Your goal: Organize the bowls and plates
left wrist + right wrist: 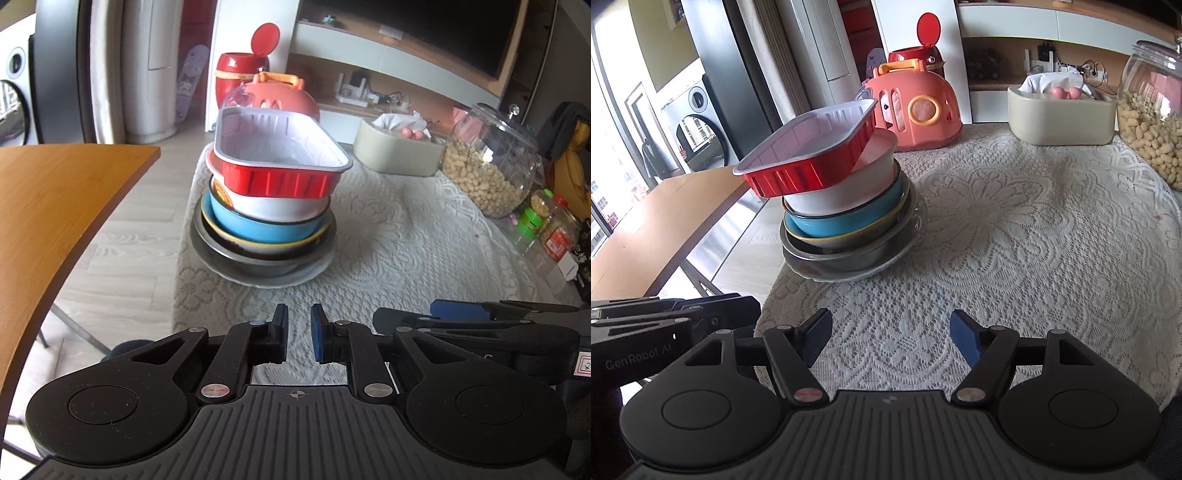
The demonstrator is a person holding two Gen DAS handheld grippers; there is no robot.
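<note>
A stack of dishes (264, 221) stood near the left edge of the lace-covered table (1015, 236) when we looked along both grippers. On top sat a red foil tray (280, 155) with a silver rim and a pale ribbed inside, tilted and overhanging the stack toward the table's edge. Beneath it we saw a white bowl (842, 188), then a blue bowl (258, 227), then a yellow-rimmed dish (849, 238), then a grey metal bowl (258, 264), all nested on a white plate (295, 278) at the bottom.

Our left gripper (299, 334) hovered low over the lace, short of the stack, its blue-padded fingers (317, 332) drawn close with only a narrow gap and nothing between them. Our right gripper (891, 334) hung just beside it, well back from the stack, fingers spread wide and empty.

Farther back on the table were an orange plastic carrier (916, 110), a beige box (1062, 116) holding white cloth, and a glass jar of peanuts (491, 162). A wooden tabletop (55, 206) lay off to the left.
</note>
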